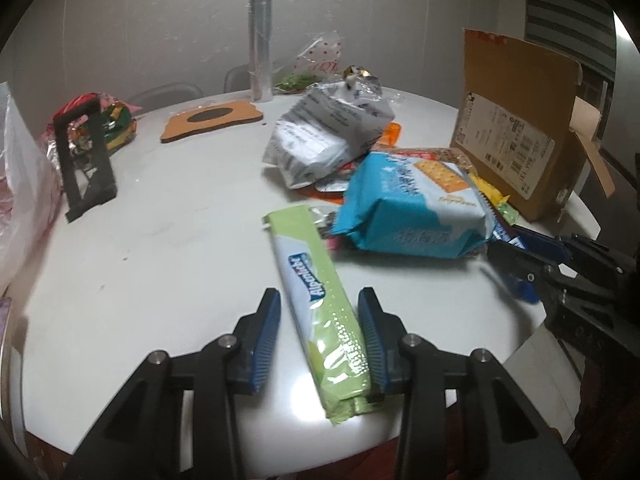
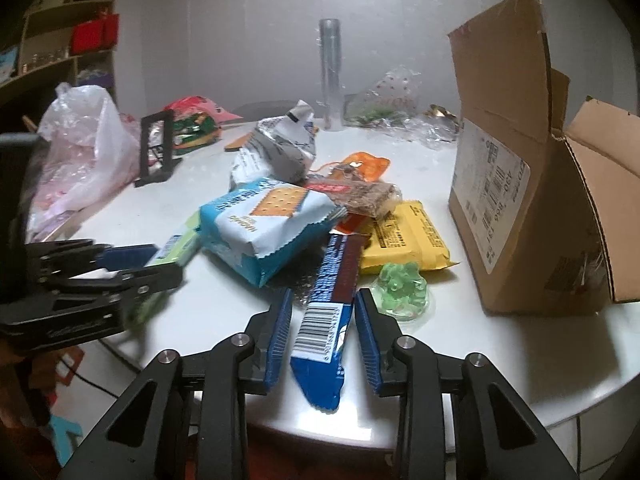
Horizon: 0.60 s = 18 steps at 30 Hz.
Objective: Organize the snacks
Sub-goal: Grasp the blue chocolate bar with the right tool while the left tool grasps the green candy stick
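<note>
A: What has the left gripper [image 1: 320,308] got?

B: Its blue pads straddle a long green Alpenliebe pack [image 1: 320,308] lying flat on the white round table [image 1: 160,260]; the right-hand pad touches the wrapper's edge, the other stands a little off it, so the fingers are parted rather than clamped; the pack's far end points toward the snack pile.

A: And the right gripper [image 2: 322,308]?

B: Much the same; its fingers flank a dark blue biscuit sleeve [image 2: 328,316] with a barcode near its close end; both pads sit just beside the wrapper with thin gaps showing, so no firm hold that I can see; the sleeve's far end runs under the pile.

A: What is in the pile?

B: A light blue cracker bag [image 2: 268,228] on top near the middle; a crumpled white-and-grey bag [image 2: 280,152] behind it; a yellow packet [image 2: 404,240] beside the sleeve; a clear cup of green jelly [image 2: 402,284] just in front of the yellow packet; a brown grain bar [image 2: 360,196] and an orange pouch [image 2: 364,168] further back.

A: Where would they go?

B: I cannot say; an open cardboard box [image 2: 528,184] stands upright at the right edge of the table, near the pile; a clear tall tube [image 2: 331,76] stands at the back, and a black stand [image 1: 86,160] at the left.
</note>
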Motion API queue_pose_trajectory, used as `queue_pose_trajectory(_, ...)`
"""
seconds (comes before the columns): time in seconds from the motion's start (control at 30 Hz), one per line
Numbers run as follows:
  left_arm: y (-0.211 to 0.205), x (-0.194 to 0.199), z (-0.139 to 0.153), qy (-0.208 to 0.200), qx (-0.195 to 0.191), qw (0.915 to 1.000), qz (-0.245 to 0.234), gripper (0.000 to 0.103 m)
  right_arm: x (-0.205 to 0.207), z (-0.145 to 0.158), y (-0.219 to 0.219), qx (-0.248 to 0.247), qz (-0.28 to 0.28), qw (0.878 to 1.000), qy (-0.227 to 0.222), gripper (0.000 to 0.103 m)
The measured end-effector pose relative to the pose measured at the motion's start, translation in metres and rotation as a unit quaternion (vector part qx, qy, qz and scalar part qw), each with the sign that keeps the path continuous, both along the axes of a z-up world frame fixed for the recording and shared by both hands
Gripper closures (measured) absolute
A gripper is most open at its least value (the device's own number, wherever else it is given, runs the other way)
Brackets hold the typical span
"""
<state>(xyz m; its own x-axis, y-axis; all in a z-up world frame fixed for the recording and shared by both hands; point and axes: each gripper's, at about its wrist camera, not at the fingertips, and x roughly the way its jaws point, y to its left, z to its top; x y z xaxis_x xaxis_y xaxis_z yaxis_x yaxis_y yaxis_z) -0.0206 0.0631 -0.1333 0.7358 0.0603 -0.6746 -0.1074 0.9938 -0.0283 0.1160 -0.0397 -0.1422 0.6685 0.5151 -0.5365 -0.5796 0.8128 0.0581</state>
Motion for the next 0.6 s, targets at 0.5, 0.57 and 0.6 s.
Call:
queue_pose_trajectory(0.5,-0.003,0.006,-0.004,-0.008,0.008,0.9992,0.037,0.061,0.001,-0.005,0.001,0.004,-0.016,1.0,0.003,0.088)
queue_pose_trajectory(0.57,-0.005,0.008,-0.004,-0.014,0.02,0.999,0.038,0.074,0.001,-0.005,0.0,0.002,-0.016,1.0,0.001,0.088)
queue_pose_trajectory(0.6,-0.005,0.008,-0.004,-0.015,0.019,0.9989,0.04,0.077,0.001,-0.006,0.0,0.001,-0.016,1.0,0.0,0.088)
